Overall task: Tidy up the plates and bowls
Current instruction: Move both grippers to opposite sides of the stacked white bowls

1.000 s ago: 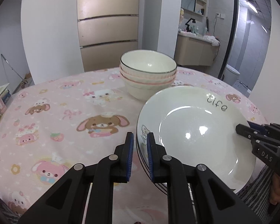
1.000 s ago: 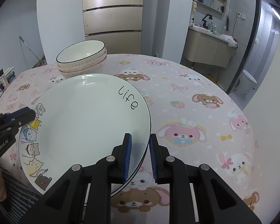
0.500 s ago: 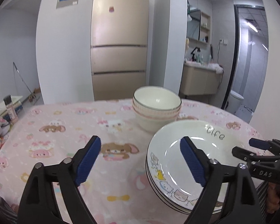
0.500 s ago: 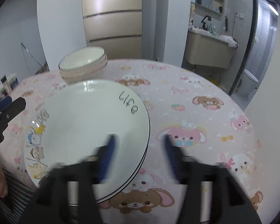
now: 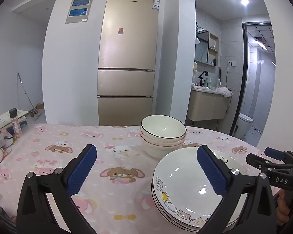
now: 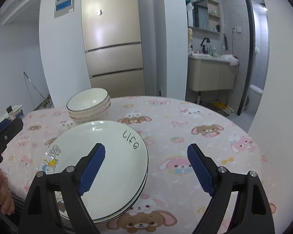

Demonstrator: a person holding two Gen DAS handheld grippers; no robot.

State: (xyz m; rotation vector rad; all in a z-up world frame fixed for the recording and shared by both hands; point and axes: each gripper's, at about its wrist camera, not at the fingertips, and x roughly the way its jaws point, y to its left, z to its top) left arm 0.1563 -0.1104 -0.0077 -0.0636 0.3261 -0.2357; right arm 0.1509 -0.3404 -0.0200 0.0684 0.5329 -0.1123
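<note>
A stack of white plates point(image 5: 187, 191) with cartoon prints and the word "life" lies at the table's near edge; it also shows in the right wrist view point(image 6: 107, 165). A stack of white bowls point(image 5: 163, 136) stands just behind it, also in the right wrist view point(image 6: 88, 105). My left gripper point(image 5: 146, 171) is open and empty, raised above the table left of the plates. My right gripper point(image 6: 146, 167) is open and empty, raised over the plates' right edge.
The round table has a pink cartoon cloth point(image 5: 68, 156). Books, a spice bottle point(image 5: 14, 122) and small items sit at its far left edge. A gold fridge point(image 5: 127, 68) stands behind the table, and a bathroom opens at the right.
Both grippers were shut on the top plate's rim a second ago. They have opened, let go of the plate onto the stack, and pulled up and back.
</note>
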